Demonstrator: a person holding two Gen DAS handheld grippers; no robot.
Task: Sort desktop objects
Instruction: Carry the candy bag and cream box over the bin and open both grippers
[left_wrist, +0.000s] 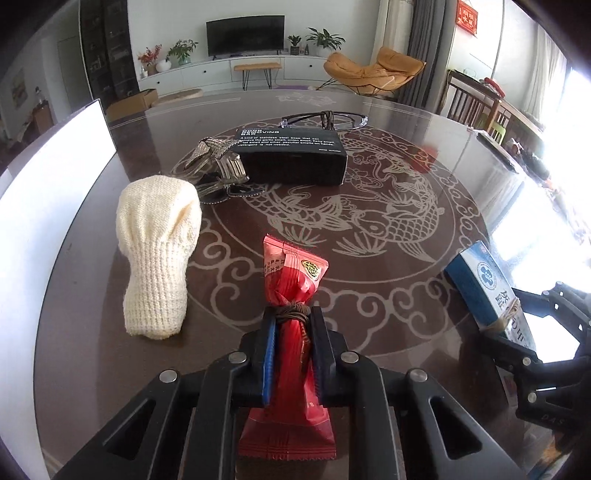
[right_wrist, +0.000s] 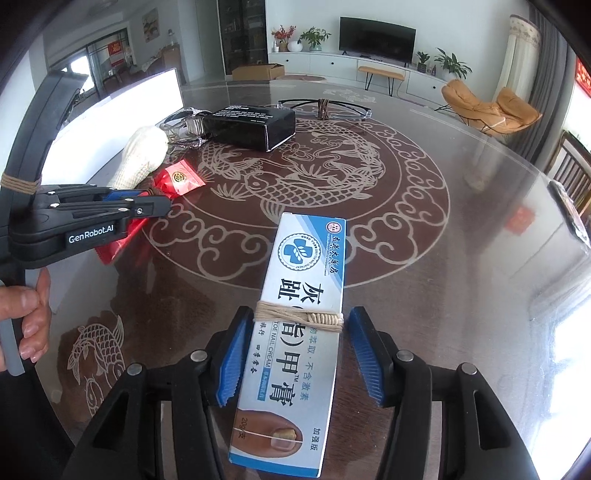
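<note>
Cream box (right_wrist: 295, 328) reads "TOE NAIL CREAM"; black box (left_wrist: 291, 155) "DEODORIZING BAR".

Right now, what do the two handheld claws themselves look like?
Both are black plastic frames with round silver rivets and ribbed blue pads inside the fingers. The left claw has cut-out linkage arms; seen from the right wrist it bears white "GenRobot.AI" lettering, tan twine wrapped round its upright black handle, and a grey grip. The right claw shows the same build. No sleeves are visible.

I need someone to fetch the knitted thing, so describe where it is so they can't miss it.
On the dark round table with the carp pattern, look near the white board. The cream knitted pouch lies there beside a red packet, the only soft, woolly item.
</note>
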